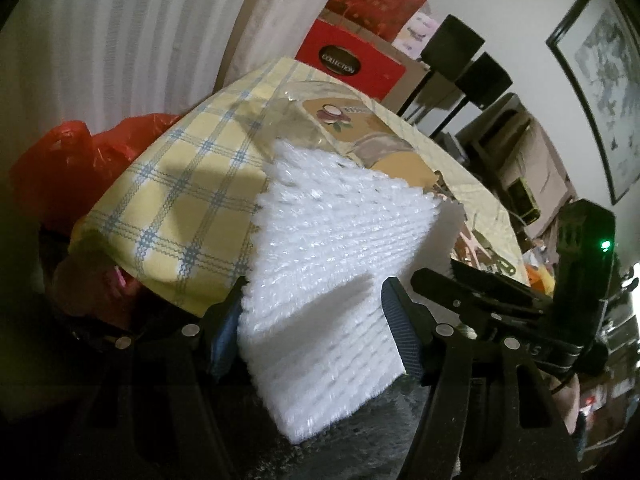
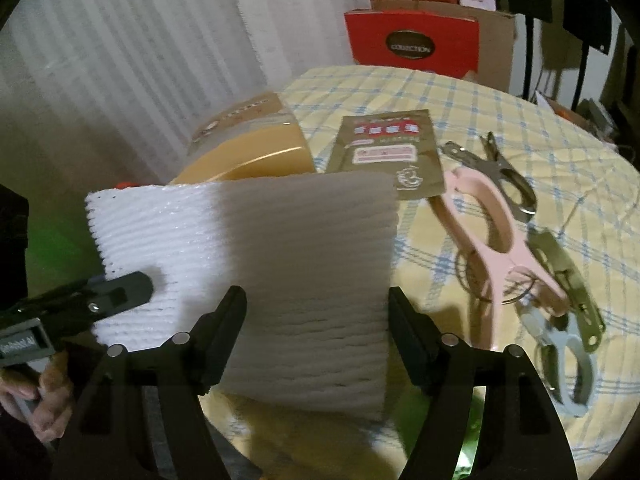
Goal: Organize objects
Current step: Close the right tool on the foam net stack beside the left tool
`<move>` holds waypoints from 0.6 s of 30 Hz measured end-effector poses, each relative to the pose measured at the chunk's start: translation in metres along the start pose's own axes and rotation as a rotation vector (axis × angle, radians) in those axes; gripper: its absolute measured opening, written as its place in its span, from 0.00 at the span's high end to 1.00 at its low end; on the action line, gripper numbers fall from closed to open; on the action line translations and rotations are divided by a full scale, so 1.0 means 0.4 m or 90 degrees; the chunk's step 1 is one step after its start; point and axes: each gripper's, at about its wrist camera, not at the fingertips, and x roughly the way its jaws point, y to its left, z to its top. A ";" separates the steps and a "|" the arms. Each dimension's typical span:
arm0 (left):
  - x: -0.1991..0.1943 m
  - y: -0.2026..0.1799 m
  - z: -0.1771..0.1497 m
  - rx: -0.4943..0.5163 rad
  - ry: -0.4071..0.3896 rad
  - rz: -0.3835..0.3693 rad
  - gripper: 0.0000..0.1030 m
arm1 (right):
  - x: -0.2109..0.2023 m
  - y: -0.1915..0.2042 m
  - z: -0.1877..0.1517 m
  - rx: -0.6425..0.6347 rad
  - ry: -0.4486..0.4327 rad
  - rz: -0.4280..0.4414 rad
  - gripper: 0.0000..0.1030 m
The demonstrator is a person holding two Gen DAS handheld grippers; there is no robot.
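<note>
A white ridged foam sheet [image 1: 320, 240] [image 2: 312, 280] hangs tilted over the near edge of a table with a yellow checked cloth [image 2: 460, 92]. In the left wrist view my left gripper [image 1: 314, 284] has the foam's lower part between its jaws, both pads against it. In the right wrist view my right gripper [image 2: 316, 290] closes on the foam's shaded right half, which fills the gap from finger to finger. The left gripper [image 2: 128, 292] shows there on the foam's bright left part. The right gripper [image 1: 440, 280] shows at the foam's right edge in the left wrist view.
On the cloth lie a pink clip [image 2: 500, 240], metal clips [image 2: 508, 184], a grey-blue clip [image 2: 568, 360], a brown packet [image 2: 384, 152] and a tan packaged dish [image 2: 248, 152]. A red box [image 2: 412, 40] stands behind. A red bag [image 1: 80, 160] sits left of the table.
</note>
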 end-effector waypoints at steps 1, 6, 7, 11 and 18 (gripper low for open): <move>0.002 0.000 0.000 0.000 0.000 0.003 0.41 | 0.001 0.002 0.000 0.001 0.001 0.007 0.29; 0.009 0.008 0.002 0.012 0.014 0.021 0.53 | -0.003 0.000 0.003 0.014 0.004 0.019 0.33; 0.009 0.010 0.002 0.017 0.014 0.025 0.56 | -0.007 -0.005 0.004 0.021 0.001 0.026 0.34; 0.013 0.018 0.002 0.015 0.017 0.013 0.63 | -0.015 -0.017 0.011 0.038 -0.011 0.034 0.38; 0.015 0.023 -0.002 0.007 0.023 0.016 0.70 | 0.004 -0.019 0.025 0.046 -0.006 -0.008 0.29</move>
